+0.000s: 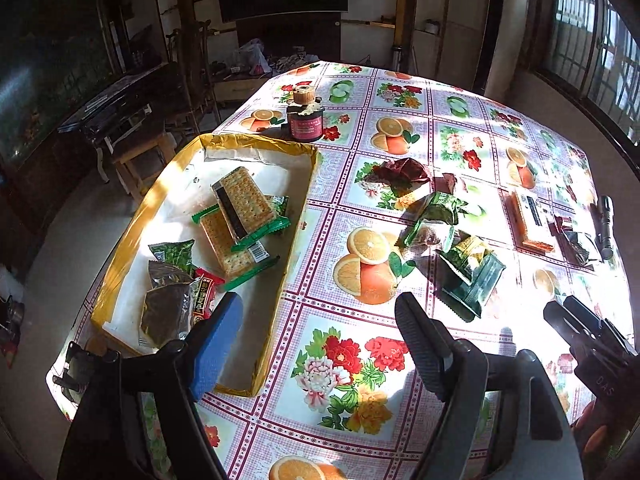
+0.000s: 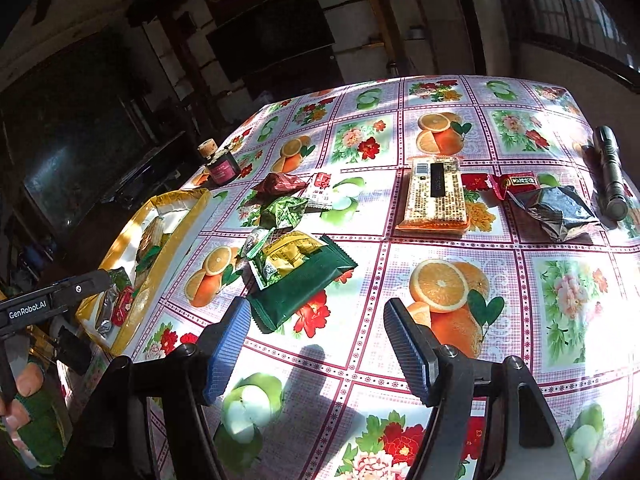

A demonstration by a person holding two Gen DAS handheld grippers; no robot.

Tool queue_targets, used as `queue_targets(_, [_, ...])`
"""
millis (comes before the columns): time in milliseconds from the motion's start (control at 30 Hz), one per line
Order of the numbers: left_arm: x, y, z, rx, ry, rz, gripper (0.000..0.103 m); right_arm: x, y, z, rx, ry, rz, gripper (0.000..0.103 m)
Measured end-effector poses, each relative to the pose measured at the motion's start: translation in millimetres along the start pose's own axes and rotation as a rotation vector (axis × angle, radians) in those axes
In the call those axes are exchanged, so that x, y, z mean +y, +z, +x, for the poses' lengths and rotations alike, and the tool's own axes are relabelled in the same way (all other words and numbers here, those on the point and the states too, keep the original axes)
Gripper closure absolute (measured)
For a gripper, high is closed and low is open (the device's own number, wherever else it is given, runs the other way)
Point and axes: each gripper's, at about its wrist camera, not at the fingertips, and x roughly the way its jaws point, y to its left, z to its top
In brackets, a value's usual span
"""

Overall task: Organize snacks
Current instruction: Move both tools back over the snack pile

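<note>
A yellow-rimmed tray (image 1: 294, 248) at the table's left holds two cracker packs (image 1: 244, 204) and several small packets (image 1: 172, 280). My left gripper (image 1: 316, 304) hovers open over the tray's near right corner, nothing between its fingers. Loose snacks lie on the fruit-print cloth: a dark green packet (image 2: 304, 292) under a yellow one (image 2: 294, 256), an orange cracker pack (image 2: 436, 196), a red packet (image 2: 516, 182) and a silver-black bag (image 2: 556, 208). My right gripper (image 2: 316, 308) is open just short of the dark green packet, empty. In the left wrist view, the right gripper (image 1: 564, 306) shows at the right edge.
A small dark bottle with a cork (image 1: 305, 118) stands behind the tray. A metal flashlight (image 2: 610, 172) lies at the far right. A hand (image 2: 28, 384) shows at the lower left. Dark furniture surrounds the table beyond its left and far edges.
</note>
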Motion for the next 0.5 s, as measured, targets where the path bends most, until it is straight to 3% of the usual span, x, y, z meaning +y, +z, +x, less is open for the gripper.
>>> queue_targets(267, [-35,-1,2,0.017,-0.040,0.066,0.025,-29,-3,-14,-0.023,-0.029,0.049,0.029])
queue_targets(500, [-43,26,28,0.059,-0.081,0.040,0.025,-41,7,-11,-0.031,-0.043,0.066,0.026])
